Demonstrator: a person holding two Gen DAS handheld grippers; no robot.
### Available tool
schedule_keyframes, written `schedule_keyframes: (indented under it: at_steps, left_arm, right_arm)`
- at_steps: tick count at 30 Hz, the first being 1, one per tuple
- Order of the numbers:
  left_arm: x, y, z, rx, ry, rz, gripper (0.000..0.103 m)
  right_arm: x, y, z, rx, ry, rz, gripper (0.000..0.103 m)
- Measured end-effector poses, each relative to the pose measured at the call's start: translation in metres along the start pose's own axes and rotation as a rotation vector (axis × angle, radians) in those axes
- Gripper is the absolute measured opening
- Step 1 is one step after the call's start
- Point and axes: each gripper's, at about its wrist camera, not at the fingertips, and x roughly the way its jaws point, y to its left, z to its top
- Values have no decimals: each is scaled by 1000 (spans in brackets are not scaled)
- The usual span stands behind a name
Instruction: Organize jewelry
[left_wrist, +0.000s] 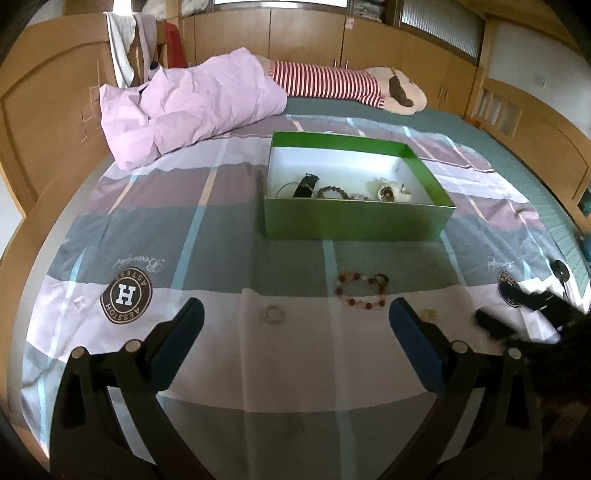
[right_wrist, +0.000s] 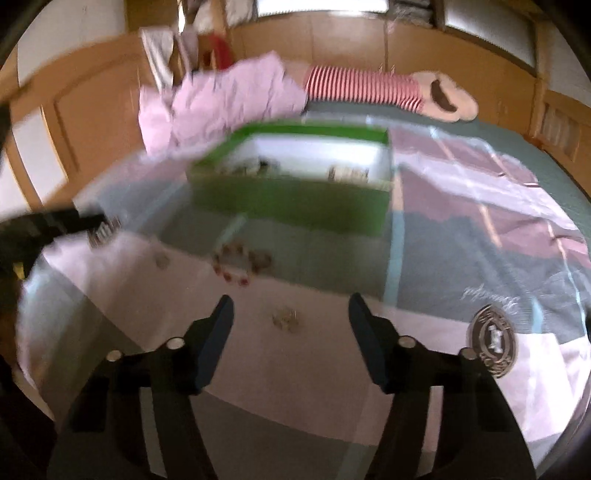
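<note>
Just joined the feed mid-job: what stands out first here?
An open green cardboard box sits mid-bed with watches and bracelets already inside. In front of it, on the patchwork bedspread, lies a red-and-white beaded bracelet. A small pale trinket lies between the open right gripper fingers.

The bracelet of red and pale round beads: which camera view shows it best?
The left wrist view: the bracelet of red and pale round beads lies sharp on the cloth, single beads visible. The right wrist view shows it blurred by motion.

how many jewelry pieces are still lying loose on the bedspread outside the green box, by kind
beaded bracelet: 1
small clear ring: 1
small yellowish piece, too blurred to name: 1
total: 3
</note>
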Motion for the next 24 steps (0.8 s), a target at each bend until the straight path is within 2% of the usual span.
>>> schedule_keyframes:
  at_steps: [3, 6, 11, 13, 16, 19, 24]
  left_arm:
    - [1, 7, 6, -30, -8, 0, 99]
    - [-1, 18, 13, -73, -25, -6, 99]
    - [2, 36, 19, -128, -19, -5, 99]
    - [4, 42, 20, -144, -15, -2, 99]
    - [9, 49, 19, -170, 2, -6, 99]
    - [15, 49, 16, -169, 23, -4, 99]
    - [35, 28, 6, -104, 79, -1, 95]
  right_arm:
    - [30, 3, -10, -40, 60, -21, 52]
    - [51, 4, -17, -32, 102, -16, 50]
    - [65, 14, -16, -42, 85, -24, 43]
    - [66, 17, -14, -46, 99, -26, 21]
    - [57, 16, -8, -30, 108, -16, 21]
    - [40, 15, -3, -16, 72, 3, 21]
    - [2, 5, 13, 21, -12, 54, 21]
